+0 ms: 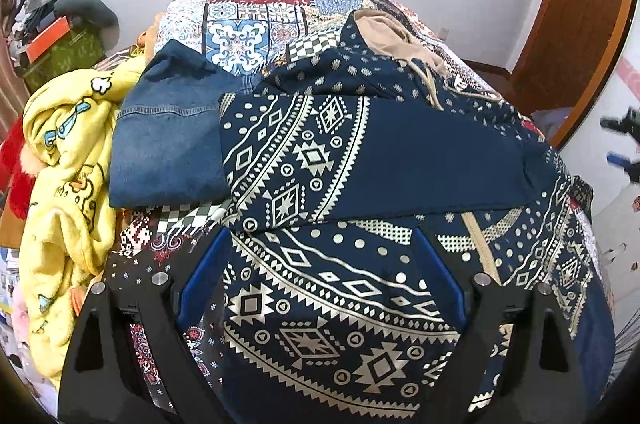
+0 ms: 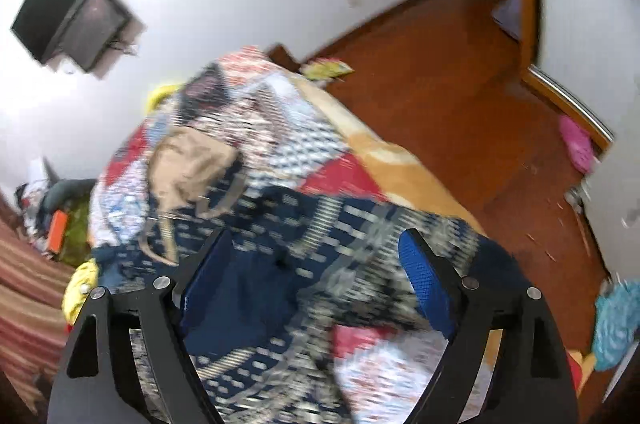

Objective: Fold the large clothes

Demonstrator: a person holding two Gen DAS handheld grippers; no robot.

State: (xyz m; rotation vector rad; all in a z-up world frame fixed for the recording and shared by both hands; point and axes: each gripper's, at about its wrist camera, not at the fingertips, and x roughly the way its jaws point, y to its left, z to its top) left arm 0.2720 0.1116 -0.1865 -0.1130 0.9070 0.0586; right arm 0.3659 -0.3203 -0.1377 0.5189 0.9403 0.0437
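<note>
A navy hooded garment [image 1: 340, 152] with a cream geometric print lies spread over the bed, one sleeve folded across its body. Its beige-lined hood [image 1: 384, 32] points to the far end. My left gripper [image 1: 320, 236] hovers over the near part of the garment, its blue-padded fingers wide apart with nothing pinched between them. The right wrist view is blurred. It shows the same garment [image 2: 320, 224] and the hood [image 2: 192, 160] below my right gripper [image 2: 316, 236], which also stands open above the cloth without gripping it.
Folded jeans [image 1: 168, 140] lie left of the garment on the patchwork bedspread [image 1: 240, 24]. A yellow blanket [image 1: 64, 176] is heaped at the bed's left edge. The wooden floor [image 2: 440, 104] and a door [image 1: 572, 24] are on the right, and a television [image 2: 68, 12] hangs on the wall.
</note>
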